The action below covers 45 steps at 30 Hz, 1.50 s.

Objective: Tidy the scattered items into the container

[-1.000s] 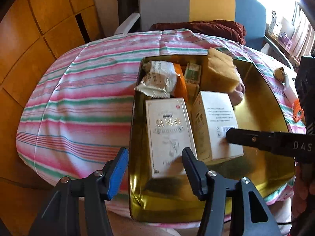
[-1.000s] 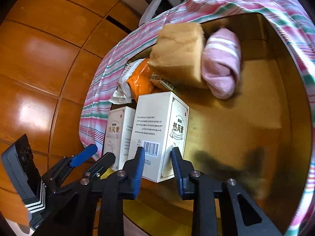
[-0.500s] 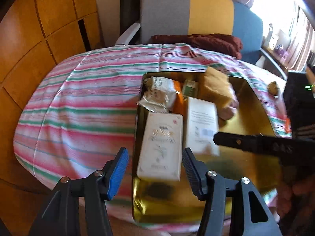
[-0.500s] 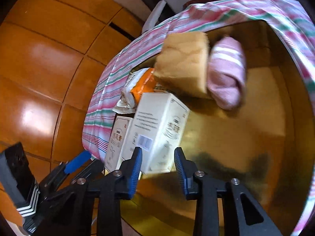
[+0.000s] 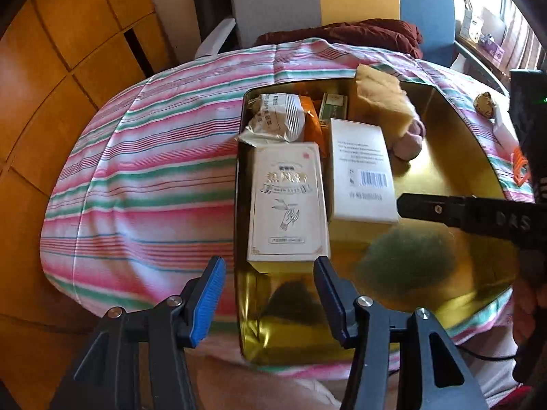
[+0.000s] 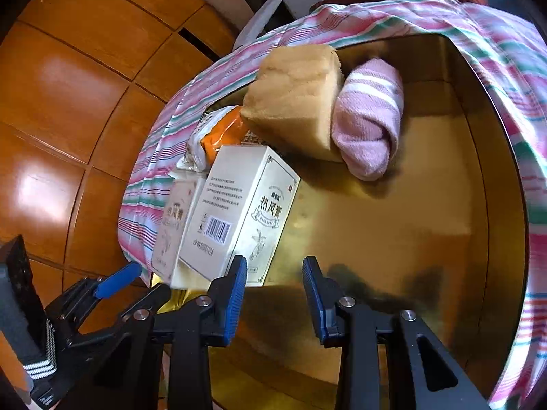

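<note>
The striped cloth (image 5: 143, 177) is the biggest thing I see; it spreads out ahead of my tools and off to the left. On it sits the gold tin (image 6: 427, 205), right in front of both my tools, with its shiny floor bare on the right side.

Far ahead of my right tool, at the back of the tin, a tan sponge block (image 6: 294, 95) leans on a rolled pink towel (image 6: 369, 119), and the two touch. Left of them lies a white and orange snack bag (image 5: 280, 116), with a small green box (image 5: 333, 106) just beside it.

Closer to me are two white boxes, side by side. The first white box (image 5: 287, 201) lies flat just ahead of my left gripper (image 5: 268, 288). The second white box (image 6: 239, 208) stands on its side next to it, right at the left finger of my right gripper (image 6: 273, 290).

My left gripper is spread wide with nothing in it. My right gripper is also spread apart, and it holds nothing.
</note>
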### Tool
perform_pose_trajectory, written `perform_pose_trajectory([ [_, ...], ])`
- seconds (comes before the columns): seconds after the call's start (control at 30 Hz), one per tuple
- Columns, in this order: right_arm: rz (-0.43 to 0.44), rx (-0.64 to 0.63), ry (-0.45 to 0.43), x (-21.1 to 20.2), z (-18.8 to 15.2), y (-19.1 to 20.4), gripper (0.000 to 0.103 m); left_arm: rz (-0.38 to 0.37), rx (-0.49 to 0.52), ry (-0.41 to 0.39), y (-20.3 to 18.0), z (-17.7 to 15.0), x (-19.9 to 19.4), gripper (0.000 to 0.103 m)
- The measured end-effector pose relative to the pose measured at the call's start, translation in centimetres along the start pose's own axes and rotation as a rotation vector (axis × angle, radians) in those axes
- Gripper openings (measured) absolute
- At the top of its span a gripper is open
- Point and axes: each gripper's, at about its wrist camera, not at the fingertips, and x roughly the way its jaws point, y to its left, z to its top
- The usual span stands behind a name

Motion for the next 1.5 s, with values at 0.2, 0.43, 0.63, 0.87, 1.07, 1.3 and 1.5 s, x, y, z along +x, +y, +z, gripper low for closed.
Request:
perform_pose_trajectory([
  [0.2, 0.0, 0.001, -0.022, 0.5, 1.4, 0.2, 0.036, 0.015, -0.03, -0.032, -0.4, 0.6, 1.4, 0.055],
  [0.43, -0.013, -0.021, -0.025, 1.4, 2.0, 0.5, 0.036, -0.024, -0.109, -0.071, 0.6, 0.4, 0.8, 0.055],
  [0.63, 0.047, 0.036, -0.034, -0.7, 0.7, -0.8, 0.036, -0.029, -0.094, -0.087, -0.6, -0.6, -0.6, 0.056],
  [0.87, 0.087, 0.026, -0.1, -5.5, -1.8, -1.3, 0.045, -0.064, -0.178, -0.149, -1.9, -1.3, -2.7, 0.056],
  [1.07, 0.03, 0.017, -0.201, -10.9, -4.1, -4.3, 0.048, -0.242, -0.212, -0.25, -5.7, -1.9, -4.9, 0.058],
  [1.3, -0.094, 0.155, -0.31, -16.9, -6.5, -12.5, 0.051, -0.355, -0.097, -0.268, -13.1, -2.0, -6.1, 0.058],
  [1.5, -0.404, 0.266, -0.556, -25.2, -5.7, -20.1, 0.063, -0.44, 0.04, -0.296, -18.5, -2.7, -7.6, 0.058],
])
